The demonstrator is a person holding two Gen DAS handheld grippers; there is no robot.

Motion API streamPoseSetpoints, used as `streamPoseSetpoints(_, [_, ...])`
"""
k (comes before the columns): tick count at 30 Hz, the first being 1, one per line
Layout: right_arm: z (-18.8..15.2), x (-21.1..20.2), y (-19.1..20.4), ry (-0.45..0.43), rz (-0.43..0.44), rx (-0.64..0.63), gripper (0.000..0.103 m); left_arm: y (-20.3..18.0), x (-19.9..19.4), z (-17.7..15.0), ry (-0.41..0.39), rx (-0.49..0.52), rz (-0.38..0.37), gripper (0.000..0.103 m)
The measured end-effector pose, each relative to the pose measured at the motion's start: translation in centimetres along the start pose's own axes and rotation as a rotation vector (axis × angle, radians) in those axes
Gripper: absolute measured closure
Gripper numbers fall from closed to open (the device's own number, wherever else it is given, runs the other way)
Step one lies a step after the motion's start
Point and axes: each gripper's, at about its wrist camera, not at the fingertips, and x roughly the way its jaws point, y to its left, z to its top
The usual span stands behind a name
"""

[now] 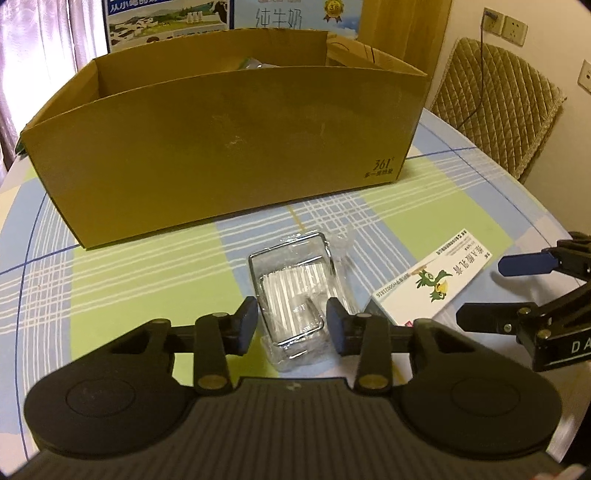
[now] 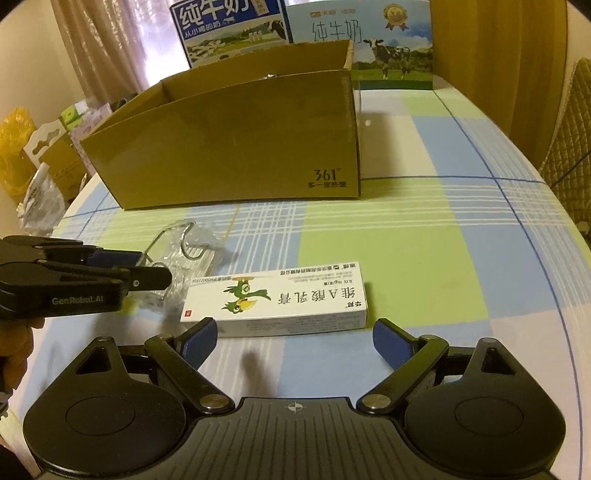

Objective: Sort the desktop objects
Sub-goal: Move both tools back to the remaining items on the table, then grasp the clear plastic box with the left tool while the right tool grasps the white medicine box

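Note:
A clear, plastic-wrapped case with a shiny metal rim (image 1: 291, 280) lies on the checked tablecloth in front of an open brown cardboard box (image 1: 221, 147). My left gripper (image 1: 291, 325) is open, its blue pads on either side of the case's near end without squeezing it. Right of the case lies a white medicine box with a green parrot (image 2: 280, 299). My right gripper (image 2: 295, 341) is wide open just short of that box's near long side. The right wrist view shows the left gripper (image 2: 149, 267) from the side over the wrapped case (image 2: 188, 251), with the cardboard box (image 2: 229, 147) behind.
Two milk cartons (image 2: 236, 29) stand behind the cardboard box. A quilted chair (image 1: 498, 107) is beyond the round table's right edge. Bags and small boxes (image 2: 44, 166) sit off the table at the left. A hand (image 2: 14, 354) holds the left gripper.

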Motion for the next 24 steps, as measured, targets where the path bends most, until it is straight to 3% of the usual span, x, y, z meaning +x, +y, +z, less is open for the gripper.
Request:
streamPoseSetpoints(5, [0.0,0.5,0.1,0.017,-0.015,-0.014,0.014,-0.2,-0.3,-0.2,0.011,0.018,-0.018,0.072])
streamPoseSetpoints(11, [-0.1,0.8,0.0,0.037,-0.110,-0.051,0.014,-1.0,-0.6,-0.4,0.018,0.066,-0.059,0.073])
streamPoseSetpoints(18, [0.4,0.9,-1.4,0.018,-0.189,-0.008,0.014,-2.7,-0.9,-1.0,0.027,0.135,-0.131,0.073])
streamPoseSetpoints(21, [0.6,0.3,-1.8,-0.017,-0.206,0.019,0.014,-2.8,-0.9,-1.0,0.027,0.133,-0.131,0.073])
streamPoseSetpoints(24, [0.9,-0.5,-1.6,-0.072,-0.155,0.047,0.014,-1.9,-1.1,-0.7,0.018,0.087,-0.069,0.076])
